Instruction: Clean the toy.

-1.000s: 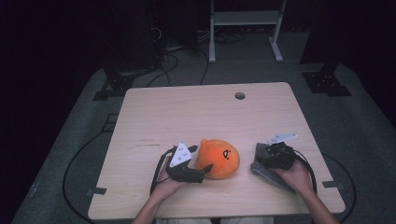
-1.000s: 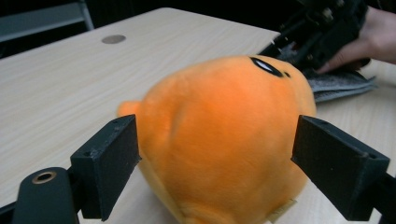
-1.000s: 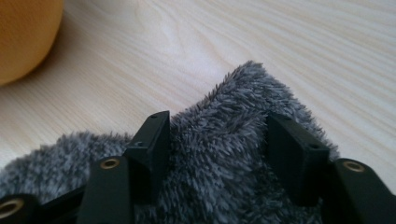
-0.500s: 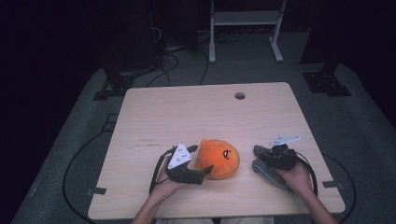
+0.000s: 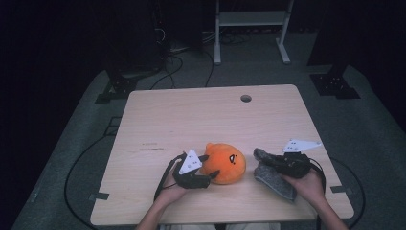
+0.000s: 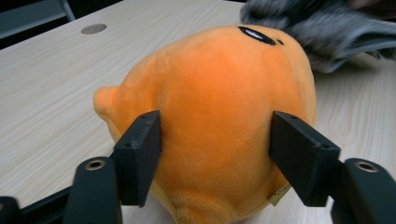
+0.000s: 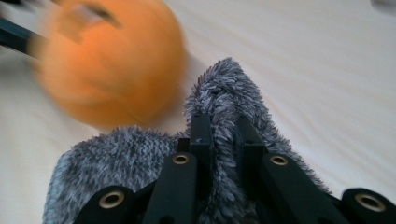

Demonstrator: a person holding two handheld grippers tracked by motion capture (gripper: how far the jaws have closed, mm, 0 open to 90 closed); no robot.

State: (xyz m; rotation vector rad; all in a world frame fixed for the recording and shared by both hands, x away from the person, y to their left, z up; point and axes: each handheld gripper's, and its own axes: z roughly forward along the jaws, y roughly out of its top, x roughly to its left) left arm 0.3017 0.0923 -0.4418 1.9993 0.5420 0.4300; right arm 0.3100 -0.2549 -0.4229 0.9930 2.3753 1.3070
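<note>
Both my grippers clamped, 1 on the plush, 1 on the grey cloth.

My left gripper (image 6: 215,161) has just been closing, and its 2 black jaws now press into the sides of the round orange plush toy (image 6: 219,116), which sits on the pale wooden table (image 5: 191,120) near its front edge, toward me. My right gripper (image 7: 223,140) has its jaws pinched together on a raised fold of the fuzzy grey knitted cloth (image 7: 224,88). The cloth lies just to the right of the toy in the high view (image 5: 273,177), under my right hand (image 5: 306,184).
</note>
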